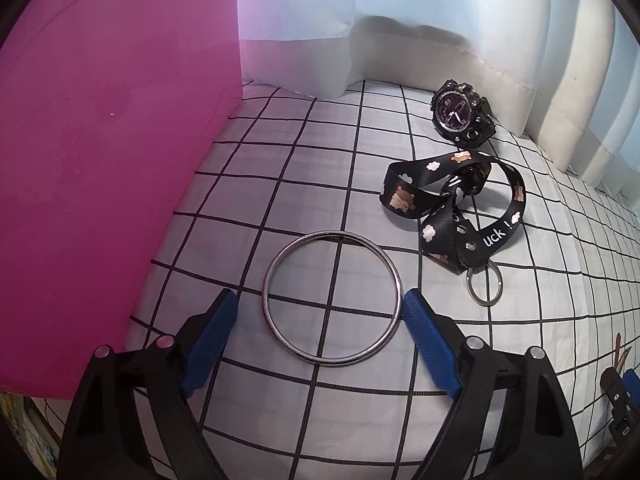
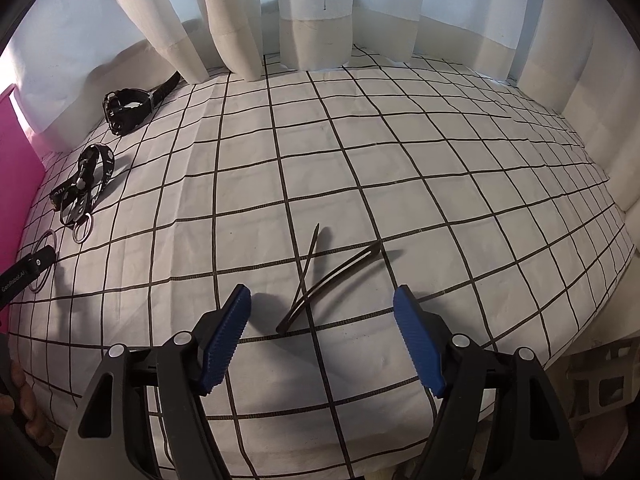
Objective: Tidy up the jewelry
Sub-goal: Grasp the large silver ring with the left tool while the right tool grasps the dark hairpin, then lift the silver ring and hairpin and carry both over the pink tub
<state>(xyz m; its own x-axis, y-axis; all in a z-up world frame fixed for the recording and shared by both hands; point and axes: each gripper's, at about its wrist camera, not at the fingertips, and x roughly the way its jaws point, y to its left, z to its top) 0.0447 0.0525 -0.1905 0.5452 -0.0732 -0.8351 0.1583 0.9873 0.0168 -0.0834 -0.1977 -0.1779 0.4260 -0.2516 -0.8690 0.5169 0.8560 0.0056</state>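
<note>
A silver bangle (image 1: 277,258) lies flat on the checked cloth, just ahead of and between the fingers of my open left gripper (image 1: 320,300). A black lanyard with a key ring (image 1: 456,200) lies to its right, and a black watch (image 1: 460,112) stands further back by the curtain. In the right wrist view a thin dark hair clip (image 2: 320,276) lies on the cloth just ahead of my open, empty right gripper (image 2: 322,296). The watch (image 2: 128,110), lanyard (image 2: 86,184) and bangle (image 2: 48,236) show at far left, with the left gripper over the bangle.
A pink plastic container (image 1: 100,160) stands close on the left, and it also shows in the right wrist view (image 2: 16,160). White curtains (image 2: 312,12) hang along the back edge. The checked cloth (image 2: 440,160) covers the whole surface.
</note>
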